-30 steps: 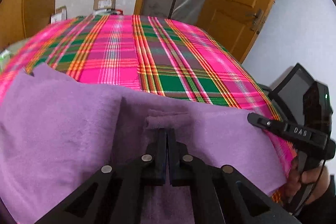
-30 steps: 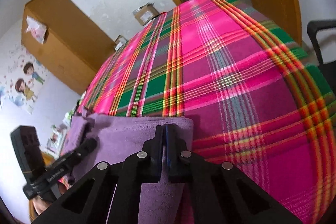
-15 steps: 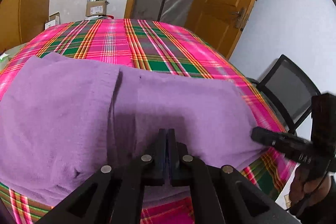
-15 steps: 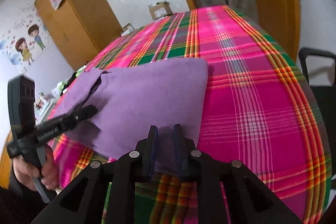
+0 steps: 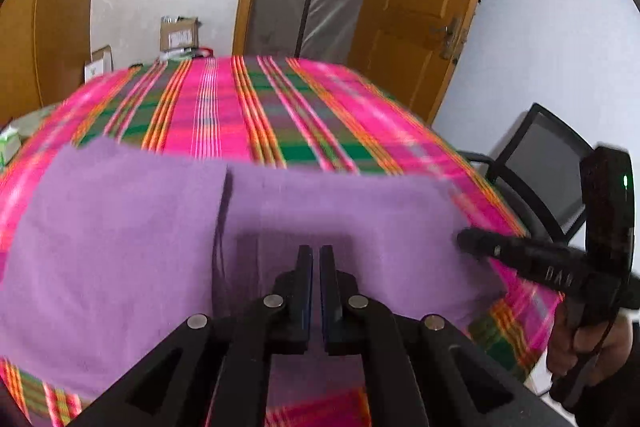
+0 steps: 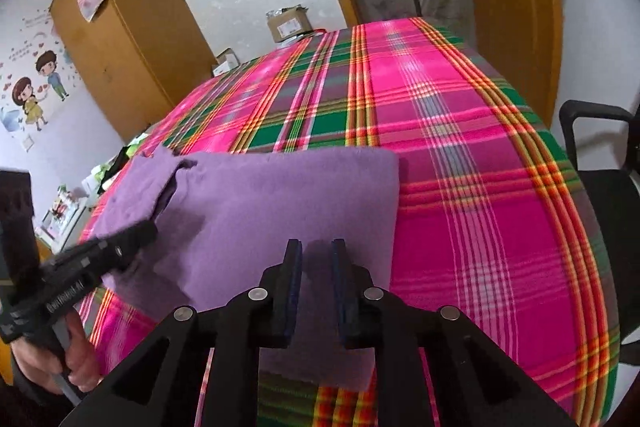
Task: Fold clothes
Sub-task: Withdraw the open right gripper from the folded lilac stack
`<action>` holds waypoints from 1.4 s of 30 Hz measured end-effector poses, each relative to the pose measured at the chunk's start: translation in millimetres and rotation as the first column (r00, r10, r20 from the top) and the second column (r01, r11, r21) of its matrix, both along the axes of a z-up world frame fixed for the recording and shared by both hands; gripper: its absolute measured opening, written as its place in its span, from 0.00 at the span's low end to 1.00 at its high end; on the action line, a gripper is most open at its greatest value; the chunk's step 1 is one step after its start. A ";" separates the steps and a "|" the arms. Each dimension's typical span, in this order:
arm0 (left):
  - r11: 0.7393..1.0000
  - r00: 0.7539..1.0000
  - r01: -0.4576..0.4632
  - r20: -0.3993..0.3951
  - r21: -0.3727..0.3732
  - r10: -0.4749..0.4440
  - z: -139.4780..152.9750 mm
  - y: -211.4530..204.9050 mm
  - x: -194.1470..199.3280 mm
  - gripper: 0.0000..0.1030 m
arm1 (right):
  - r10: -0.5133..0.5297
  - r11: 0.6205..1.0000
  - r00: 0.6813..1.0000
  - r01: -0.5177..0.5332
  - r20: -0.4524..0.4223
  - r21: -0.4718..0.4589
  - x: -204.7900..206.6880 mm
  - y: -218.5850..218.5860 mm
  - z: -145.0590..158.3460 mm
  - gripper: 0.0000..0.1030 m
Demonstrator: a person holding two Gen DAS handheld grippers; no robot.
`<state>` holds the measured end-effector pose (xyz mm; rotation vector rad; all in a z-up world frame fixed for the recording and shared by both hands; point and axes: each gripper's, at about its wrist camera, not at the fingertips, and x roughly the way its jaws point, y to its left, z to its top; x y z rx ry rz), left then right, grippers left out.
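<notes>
The folded purple garment point(image 6: 280, 203) lies on the plaid-covered counter point(image 6: 460, 155), toward its 7 o'clock corner. The left hand-held gripper point(image 5: 315, 259) is pressed together and empty above it. At the garment's 5 o'clock edge, the right hand-held gripper point(image 6: 316, 255) is closing with nothing between its jaws.

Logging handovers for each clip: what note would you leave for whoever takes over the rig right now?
Left gripper: shut, nothing between its fingers, over the near part of the purple garment.
Right gripper: fingers apart and closing, nothing held, over the garment's near right part.
Garment lies folded flat on the plaid cloth, with one flap overlapping at its left end.
Done: a fold is laid down and released.
Left: probably one more fold or tidying; hard to say.
</notes>
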<state>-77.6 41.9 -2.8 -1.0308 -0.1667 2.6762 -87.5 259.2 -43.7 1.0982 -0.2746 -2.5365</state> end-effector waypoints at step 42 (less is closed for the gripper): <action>0.995 0.999 -0.052 -0.013 -0.088 0.051 1.9 10.7 3.0 0.03 | -0.060 0.992 0.997 0.064 -0.046 0.113 0.3 -7.6 7.5 0.17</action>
